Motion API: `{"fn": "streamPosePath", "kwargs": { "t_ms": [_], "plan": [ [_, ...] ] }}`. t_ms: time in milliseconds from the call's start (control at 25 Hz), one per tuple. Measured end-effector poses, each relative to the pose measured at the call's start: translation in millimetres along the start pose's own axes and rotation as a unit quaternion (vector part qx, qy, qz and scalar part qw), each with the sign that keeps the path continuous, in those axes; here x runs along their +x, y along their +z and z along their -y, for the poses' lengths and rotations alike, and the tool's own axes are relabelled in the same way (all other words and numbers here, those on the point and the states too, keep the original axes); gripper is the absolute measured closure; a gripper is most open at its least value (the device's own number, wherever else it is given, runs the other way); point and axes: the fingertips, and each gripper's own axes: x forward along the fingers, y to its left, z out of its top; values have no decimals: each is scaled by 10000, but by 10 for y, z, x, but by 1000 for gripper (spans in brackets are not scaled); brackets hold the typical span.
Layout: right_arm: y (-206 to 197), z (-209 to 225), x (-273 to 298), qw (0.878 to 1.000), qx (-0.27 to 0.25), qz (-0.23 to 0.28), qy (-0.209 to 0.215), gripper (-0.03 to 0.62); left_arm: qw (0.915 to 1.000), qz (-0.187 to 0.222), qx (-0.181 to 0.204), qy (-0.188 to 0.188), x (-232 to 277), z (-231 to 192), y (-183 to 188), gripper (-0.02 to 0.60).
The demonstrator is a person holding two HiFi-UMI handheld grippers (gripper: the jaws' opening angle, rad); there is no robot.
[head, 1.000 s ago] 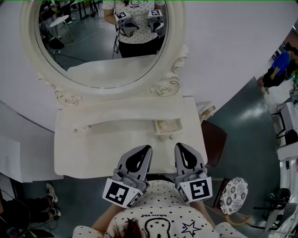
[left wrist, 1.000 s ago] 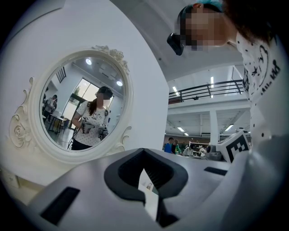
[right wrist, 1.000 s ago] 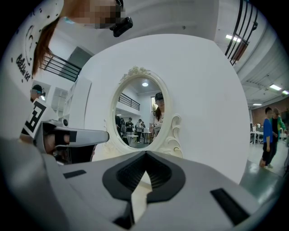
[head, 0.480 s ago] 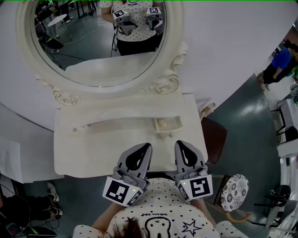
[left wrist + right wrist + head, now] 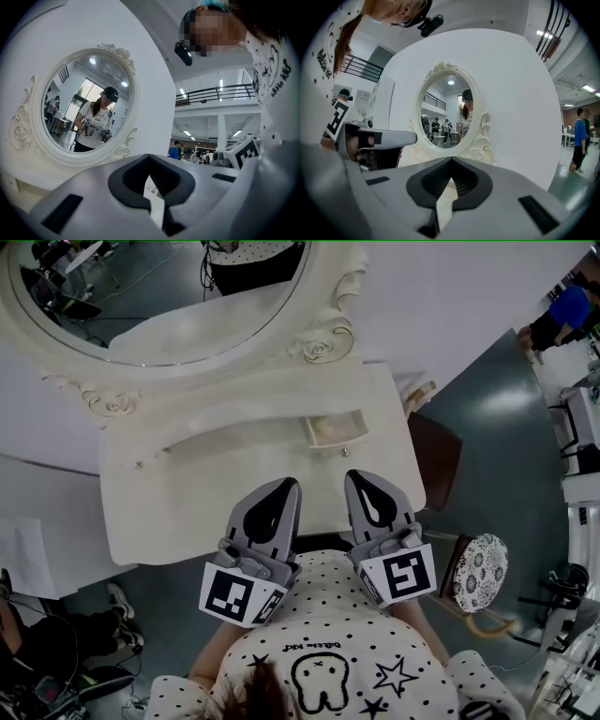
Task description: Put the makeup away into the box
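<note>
Over vanity table point(image 5: 169, 502) edge: left hand-held gripper point(image 5: 284, 488), right hand-held gripper point(image 5: 362, 482) pressed together, empty; open drawer point(image 5: 333, 432) just beyond.

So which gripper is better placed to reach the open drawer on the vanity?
Right, likely. The right gripper sits just below the open drawer, almost in line; the left gripper is further left. Both shut.

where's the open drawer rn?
Head view, right of centre: the drawer is pulled out of the vanity shelf, below the mirror's rose carving, just beyond the right gripper.
</note>
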Motion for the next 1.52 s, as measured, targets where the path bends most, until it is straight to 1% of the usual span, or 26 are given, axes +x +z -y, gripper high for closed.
{"fn": "streamPosePath", "kwargs": {
  "t_ms": [560, 1520],
  "plan": [
    [-94, -24, -3, 9998, 111, -162, 21, 588, 9999, -136, -26, -37, -10, 9, -60, 586],
    [-86, 18, -21, 9997, 168, -154, -9, 588, 9999, -147, -28, 34, -12, 5, -52, 586]
  ]
}}
